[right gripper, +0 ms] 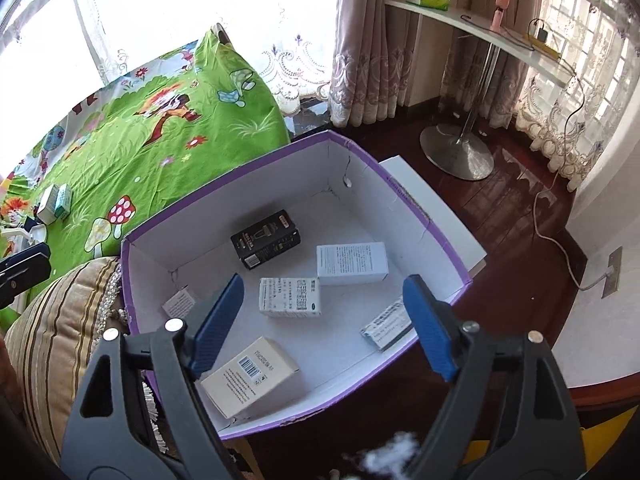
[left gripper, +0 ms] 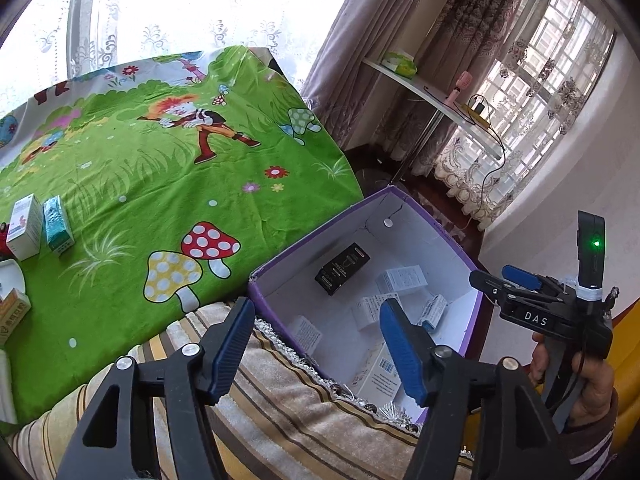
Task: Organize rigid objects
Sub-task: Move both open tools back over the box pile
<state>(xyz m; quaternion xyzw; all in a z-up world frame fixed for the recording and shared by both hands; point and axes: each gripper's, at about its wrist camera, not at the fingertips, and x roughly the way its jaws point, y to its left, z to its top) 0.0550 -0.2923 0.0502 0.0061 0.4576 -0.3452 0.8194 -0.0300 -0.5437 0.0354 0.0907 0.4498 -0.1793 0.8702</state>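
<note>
Tongs first: the left gripper (left gripper: 318,346) hangs with its blue pads parted and nothing between them, over the near corner of the purple-rimmed box (left gripper: 280,264) and the striped cushion (left gripper: 280,412) beneath. The right gripper (right gripper: 322,326) stands with its jaws spread wide and empty above the box's white floor; in the left wrist view it shows at about three o'clock, held by a hand (left gripper: 580,380) in a striped sleeve.

Inside the box, seen from the right wrist, a cream box with a barcode (right gripper: 250,376) lies at seven o'clock, just beside the left blue finger (right gripper: 218,320). A white box with dense print (right gripper: 290,297) sits near the middle, a plain white box (right gripper: 352,264) at two o'clock from it, and a black box (right gripper: 266,239) toward eleven o'clock. A flat white packet (right gripper: 386,324) leans against the right wall at four o'clock, and a small white leaflet-like box (right gripper: 178,302) rests against the left wall at nine o'clock.

Outside, at nine o'clock in the left wrist view, a white carton (left gripper: 24,226) and a teal carton (left gripper: 58,226) stand side by side, touching, on the green cartoon cloth (left gripper: 160,168). An orange-and-white pack (left gripper: 12,314) lies at the frame's left edge. At one o'clock a white shelf (left gripper: 436,100) stands before curtains.
</note>
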